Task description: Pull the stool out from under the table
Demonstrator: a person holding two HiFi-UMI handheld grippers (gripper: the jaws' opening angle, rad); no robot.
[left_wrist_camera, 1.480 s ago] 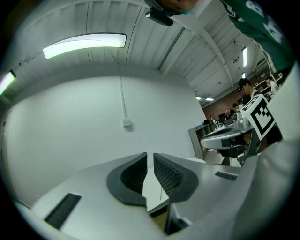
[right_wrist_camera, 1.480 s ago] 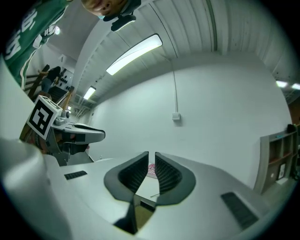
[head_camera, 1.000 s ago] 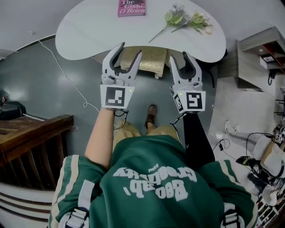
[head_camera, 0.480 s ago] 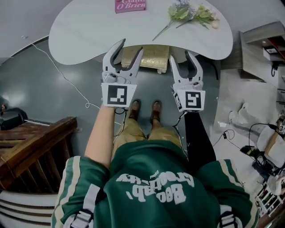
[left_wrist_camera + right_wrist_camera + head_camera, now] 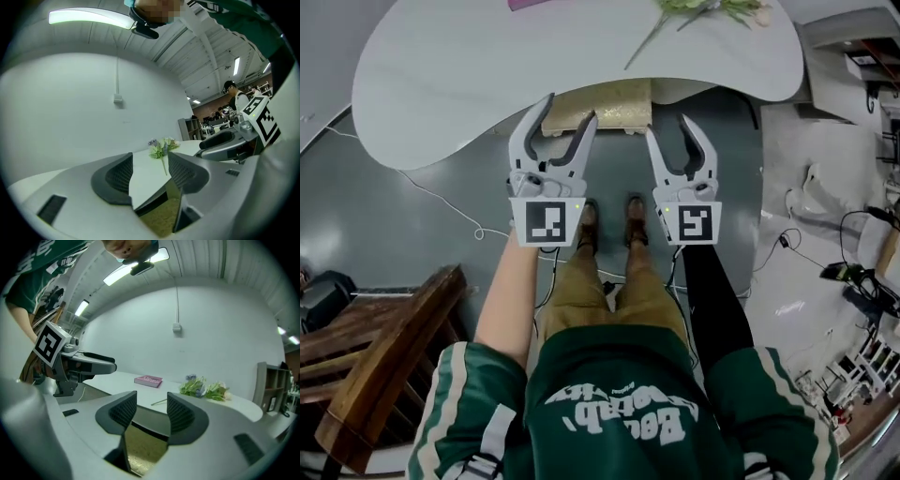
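The stool point(image 5: 605, 103) has a gold cushion and stands mostly under the near edge of the white table point(image 5: 487, 84); only its front part shows. My left gripper point(image 5: 570, 108) hovers open over the stool's left front corner, apart from it. My right gripper point(image 5: 668, 127) hangs just right of the stool; its jaws are opening, with nothing between them. In the left gripper view the gripper point(image 5: 152, 176) frames the table edge, with the cushion point(image 5: 164, 218) below. The right gripper view shows the same between its gripper point(image 5: 150, 413) jaws, the cushion point(image 5: 140, 446) low down.
Flowers point(image 5: 712, 7) and a pink book point(image 5: 525, 4) lie on the table. The person's shoes point(image 5: 609, 220) stand just before the stool. A dark wooden bench point(image 5: 384, 347) is at the left, a thin cable point(image 5: 441, 192) crosses the floor, and shelving and cables point(image 5: 853, 281) crowd the right.
The person has stepped forward and brought both feet together. Both grippers have come closer to the stool and the table edge, staying open.
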